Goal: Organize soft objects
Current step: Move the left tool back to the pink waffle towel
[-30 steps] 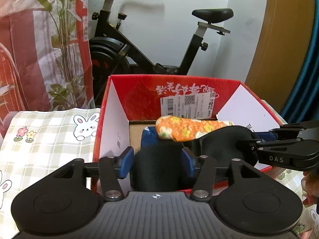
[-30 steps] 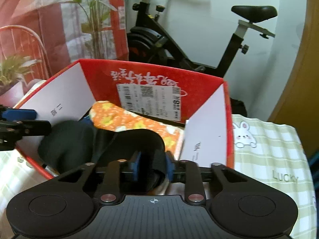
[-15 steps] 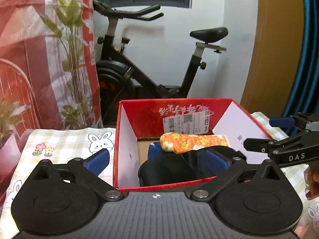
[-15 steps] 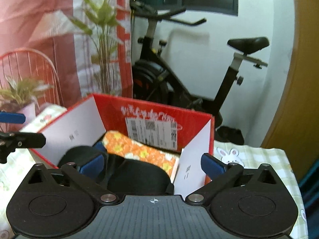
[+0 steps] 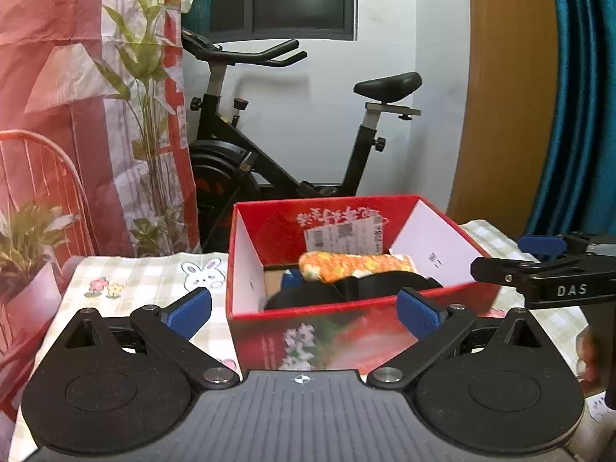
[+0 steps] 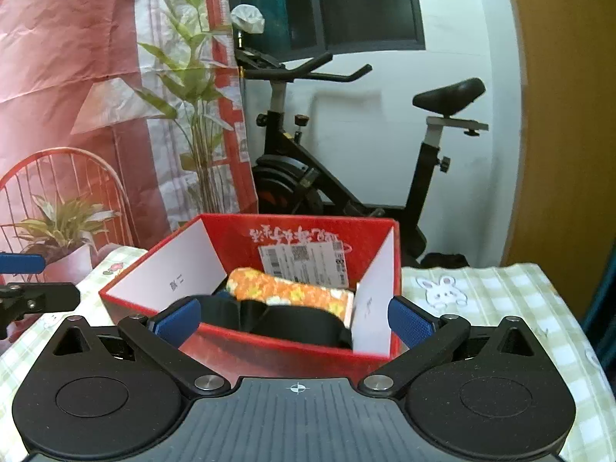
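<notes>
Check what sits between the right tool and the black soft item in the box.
Only the red cardboard box's near wall, per right wrist view; open right tool stands outside, black fabric item inside.

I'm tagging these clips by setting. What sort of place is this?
Probably a room in a home: an exercise bike stands by the wall, potted plants sit nearby, and the red box rests on a bunny-print checked tablecloth.

Box sits on my table, directly ahead. Inside it: floral roll toward back wall, dark soft item in front of roll. Exercise bike behind box; plant left of bike.
</notes>
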{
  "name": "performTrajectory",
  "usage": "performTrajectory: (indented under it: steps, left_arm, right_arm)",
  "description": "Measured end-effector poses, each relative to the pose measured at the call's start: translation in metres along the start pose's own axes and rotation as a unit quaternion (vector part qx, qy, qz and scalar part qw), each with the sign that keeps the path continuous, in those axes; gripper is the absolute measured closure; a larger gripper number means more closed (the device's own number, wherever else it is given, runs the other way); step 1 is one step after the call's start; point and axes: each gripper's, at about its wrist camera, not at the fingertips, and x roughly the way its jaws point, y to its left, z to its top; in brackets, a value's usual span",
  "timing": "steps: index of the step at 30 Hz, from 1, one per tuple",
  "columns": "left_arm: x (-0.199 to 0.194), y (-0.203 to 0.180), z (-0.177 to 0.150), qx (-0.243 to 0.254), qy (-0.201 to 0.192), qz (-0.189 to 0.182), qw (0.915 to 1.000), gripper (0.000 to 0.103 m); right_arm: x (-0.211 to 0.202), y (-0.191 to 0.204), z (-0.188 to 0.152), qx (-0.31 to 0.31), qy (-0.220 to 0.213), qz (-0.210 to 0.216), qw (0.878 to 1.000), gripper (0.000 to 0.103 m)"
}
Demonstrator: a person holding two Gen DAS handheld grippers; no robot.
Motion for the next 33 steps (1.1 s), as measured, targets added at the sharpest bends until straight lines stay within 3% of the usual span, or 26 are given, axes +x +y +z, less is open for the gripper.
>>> performTrajectory:
  steps: [8, 18, 26, 33]
  left_arm:
    - [-0.018, -0.011, -0.032, 0.018, 0.004, 0.002, 0.9998, 0.0]
    - [-0.023, -0.012, -0.068, -0.008, 0.041, 0.004, 0.9991, 0.0]
    - [-0.031, -0.017, -0.095, -0.02, 0.066, -0.001, 0.9976, 0.0]
    - [-0.035, -0.007, -0.109, -0.054, 0.08, 0.001, 0.9953, 0.0]
  right_arm:
    - [-0.023, -0.005, -0.031, 0.023, 0.009, 0.024, 0.999, 0.0]
    - [-0.054, 0.011, -0.073, -0.016, 0.018, 0.04, 0.999, 0.0]
    - [-0.062, 0.023, -0.101, -0.046, 0.035, 0.028, 0.998, 0.0]
    - [-0.067, 0.018, -0.119, -0.036, 0.054, 0.018, 0.998, 0.0]
